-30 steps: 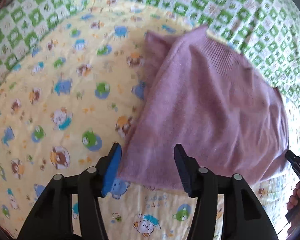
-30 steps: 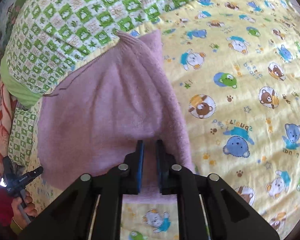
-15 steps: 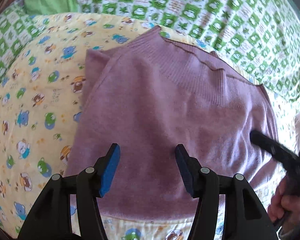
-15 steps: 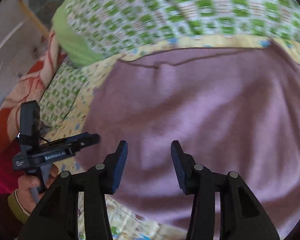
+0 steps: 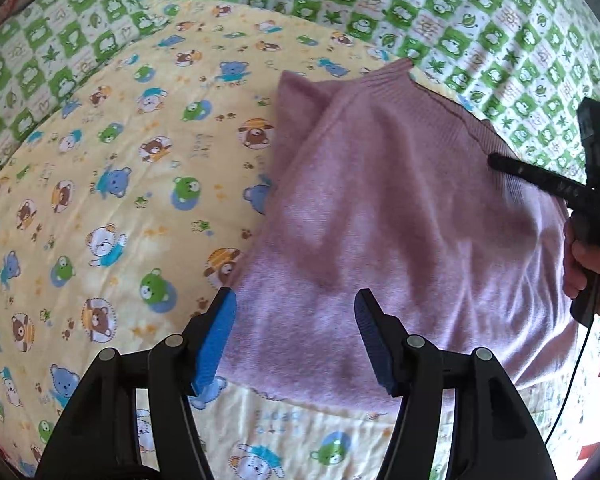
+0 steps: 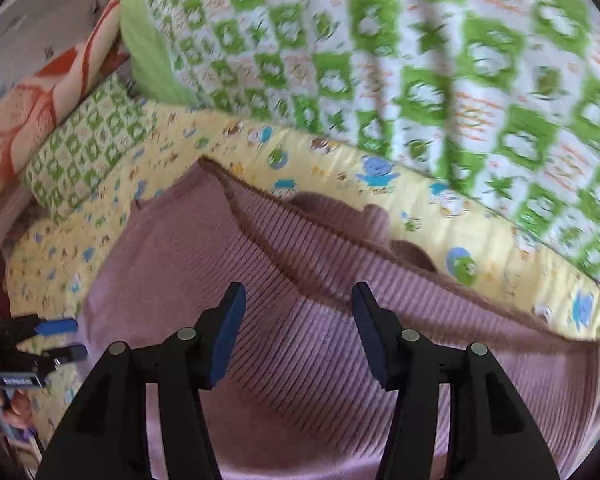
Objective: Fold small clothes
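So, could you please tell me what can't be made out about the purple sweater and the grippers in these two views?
- Purple sweater, left wrist view: its right edge is hidden behind the right gripper and the hand.
- Sweater, right wrist view: its lower part is cut off by the frame and covered by the gripper's own fingers.
- Green checked quilt, right wrist view: print is motion-blurred.
- Left gripper, right wrist view: small, cut off at the frame edge.

Yellow bear-print quilt, pink knit sweater lying on it
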A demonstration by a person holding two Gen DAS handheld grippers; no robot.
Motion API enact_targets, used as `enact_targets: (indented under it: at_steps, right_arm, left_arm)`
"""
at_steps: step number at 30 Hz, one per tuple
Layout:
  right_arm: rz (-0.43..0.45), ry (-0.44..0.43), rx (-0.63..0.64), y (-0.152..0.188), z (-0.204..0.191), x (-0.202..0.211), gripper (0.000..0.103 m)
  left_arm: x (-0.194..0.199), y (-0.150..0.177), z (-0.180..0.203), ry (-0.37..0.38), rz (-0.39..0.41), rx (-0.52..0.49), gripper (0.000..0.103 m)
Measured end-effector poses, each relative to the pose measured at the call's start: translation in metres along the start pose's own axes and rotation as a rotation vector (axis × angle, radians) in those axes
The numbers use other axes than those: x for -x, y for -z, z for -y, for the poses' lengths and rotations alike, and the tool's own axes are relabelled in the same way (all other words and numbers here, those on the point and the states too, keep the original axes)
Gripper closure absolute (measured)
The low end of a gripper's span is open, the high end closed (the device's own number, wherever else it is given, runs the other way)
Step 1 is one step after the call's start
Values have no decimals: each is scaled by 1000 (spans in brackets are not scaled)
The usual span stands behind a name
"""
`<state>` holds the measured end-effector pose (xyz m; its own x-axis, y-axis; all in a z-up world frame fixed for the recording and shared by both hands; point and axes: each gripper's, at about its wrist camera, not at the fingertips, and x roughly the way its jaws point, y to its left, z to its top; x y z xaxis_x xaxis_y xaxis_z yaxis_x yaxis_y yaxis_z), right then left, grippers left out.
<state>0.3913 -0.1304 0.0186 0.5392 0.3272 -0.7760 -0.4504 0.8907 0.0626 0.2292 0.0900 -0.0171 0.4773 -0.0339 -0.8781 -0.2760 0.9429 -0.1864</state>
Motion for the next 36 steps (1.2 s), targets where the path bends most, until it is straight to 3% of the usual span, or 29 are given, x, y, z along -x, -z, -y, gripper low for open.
enact_targets:
  at_steps: [2, 3, 6, 10, 17, 20, 21, 22, 24, 27, 31, 33, 36]
  right_arm:
    - [-69, -7, 49, 0, -4, -13, 76]
    - [-93, 5, 64, 1, -5, -17, 98]
    - [-19, -33, 29, -1, 1, 1, 99]
    - [103, 10, -59, -26, 16, 15, 99]
    - [7, 57, -159, -17, 27, -41, 96]
    - [56, 51, -214, -11, 33, -21, 84]
    - [88, 60, -225, -9, 35, -8, 75]
    - [136, 73, -236, -6, 36, 11, 65]
    - [216, 91, -256, 4, 40, 43, 56]
    - [249, 91, -303, 23, 47, 70, 56]
    - [175, 22, -341, 45, 49, 57, 56]
    - [97, -6, -343, 55, 49, 38, 56]
    - [54, 147, -364, 67, 63, 30, 58]
  left_arm:
    - [-1, 1, -4, -6, -2, 13, 40]
    - [-2, 1, -7, -4, -8, 23, 40]
    - [-5, 0, -12, -17, -9, 49, 40]
    - [-12, 0, -18, -41, -13, 96, 40]
    - [-15, 9, -36, -98, -22, 147, 33]
    - [-3, 8, -43, -107, -1, 175, 35]
    - [4, 5, -44, -106, 20, 186, 35]
    - [10, 2, -42, -91, 41, 194, 35]
    - [19, -10, -35, -28, 79, 189, 35]
    - [15, -36, 4, 82, 94, 95, 35]
    - [-16, -67, 69, 194, 59, -53, 35]
    - [-42, -78, 93, 133, 19, -142, 35]
    - [-71, -90, 89, -26, 0, -190, 34]
